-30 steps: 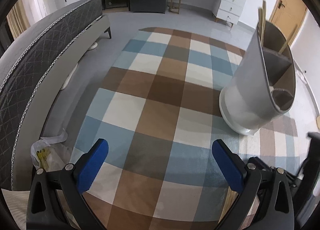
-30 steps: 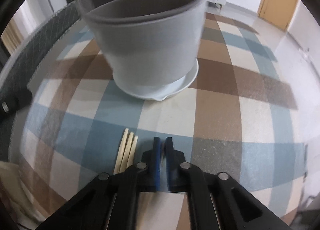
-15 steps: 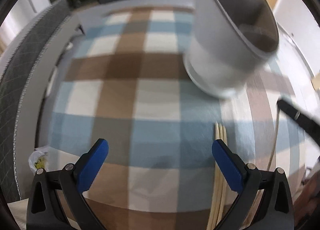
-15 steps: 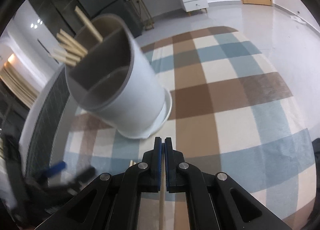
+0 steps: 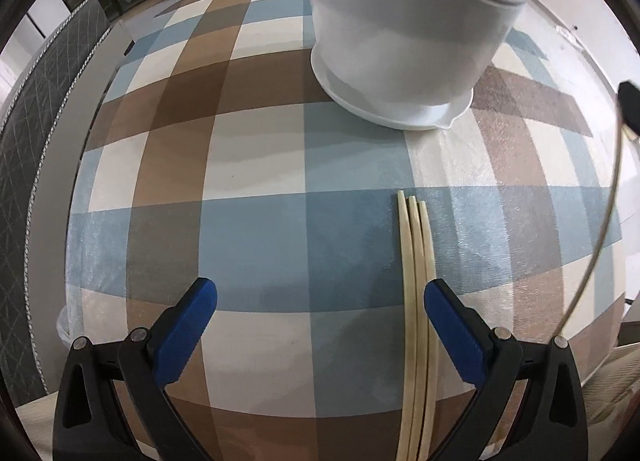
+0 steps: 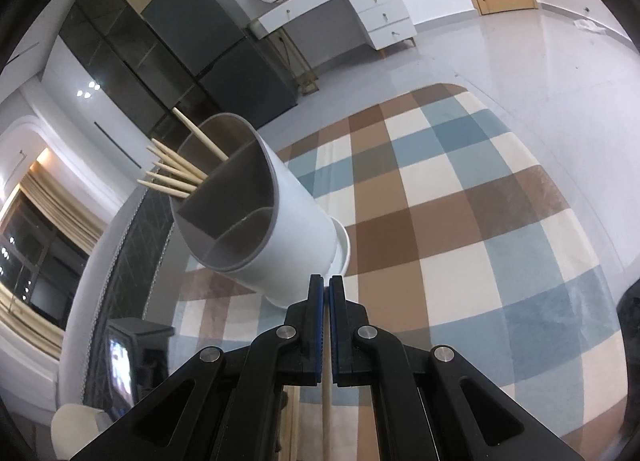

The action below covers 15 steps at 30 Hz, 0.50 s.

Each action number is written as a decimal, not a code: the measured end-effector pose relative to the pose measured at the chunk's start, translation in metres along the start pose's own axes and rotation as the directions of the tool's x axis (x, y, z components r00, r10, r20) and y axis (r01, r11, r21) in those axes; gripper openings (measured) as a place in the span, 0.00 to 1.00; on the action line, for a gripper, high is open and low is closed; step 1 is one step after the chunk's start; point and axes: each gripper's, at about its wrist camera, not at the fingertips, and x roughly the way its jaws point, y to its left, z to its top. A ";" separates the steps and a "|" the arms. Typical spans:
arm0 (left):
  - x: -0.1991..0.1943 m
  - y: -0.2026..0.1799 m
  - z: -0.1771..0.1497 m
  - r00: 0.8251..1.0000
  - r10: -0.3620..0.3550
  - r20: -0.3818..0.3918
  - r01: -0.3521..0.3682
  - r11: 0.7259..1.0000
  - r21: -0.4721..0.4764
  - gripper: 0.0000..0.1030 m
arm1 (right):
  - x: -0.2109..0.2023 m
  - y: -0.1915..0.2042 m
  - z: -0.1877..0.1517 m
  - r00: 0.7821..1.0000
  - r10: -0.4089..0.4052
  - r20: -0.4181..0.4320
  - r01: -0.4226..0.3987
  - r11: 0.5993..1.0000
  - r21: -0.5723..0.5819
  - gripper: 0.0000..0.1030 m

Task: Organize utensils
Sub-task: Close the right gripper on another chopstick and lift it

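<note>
1. The right hand-held gripper has its blue pads pressed together on one pale wooden chopstick, which runs down between the jaws toward the near edge of the picture
2. The left hand-held gripper is spread wide, with nothing between its blue pads, and it points down at the rug
3. Three loose chopsticks lie side by side on the checked rug, touching each other; their near part passes just beside the inner side of the right pad of the left hand-held gripper
4. The white utensil holder stands on the rug beyond these chopsticks, on a white round base; in the right wrist view it is just to the far left of the closed pads
5. The holder has grey inner walls that divide it in compartments; several chopsticks stick out of the far left compartment
6. Further away are a grey quilted bed at the left, a dark cabinet and a white desk with drawers at the far wall
</note>
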 end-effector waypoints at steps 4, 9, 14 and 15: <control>0.000 0.001 -0.001 1.000 0.021 0.004 -0.021 1.000 -0.009 0.98 | -0.005 0.000 0.001 1.000 0.001 0.016 -0.001 1.000 -0.010 0.02; 0.007 0.010 -0.001 0.999 0.010 -0.030 -0.012 0.999 -0.050 0.98 | -0.006 -0.001 0.001 1.000 0.004 0.017 -0.004 1.000 -0.004 0.02; 0.007 0.008 0.003 1.000 0.012 -0.013 -0.013 0.999 -0.039 0.97 | -0.006 0.000 0.001 1.000 0.008 0.016 -0.007 1.000 -0.002 0.02; 0.006 0.007 0.004 1.000 0.012 -0.005 -0.012 0.999 -0.039 0.96 | -0.006 0.000 0.001 1.000 0.007 0.015 -0.007 1.000 -0.004 0.02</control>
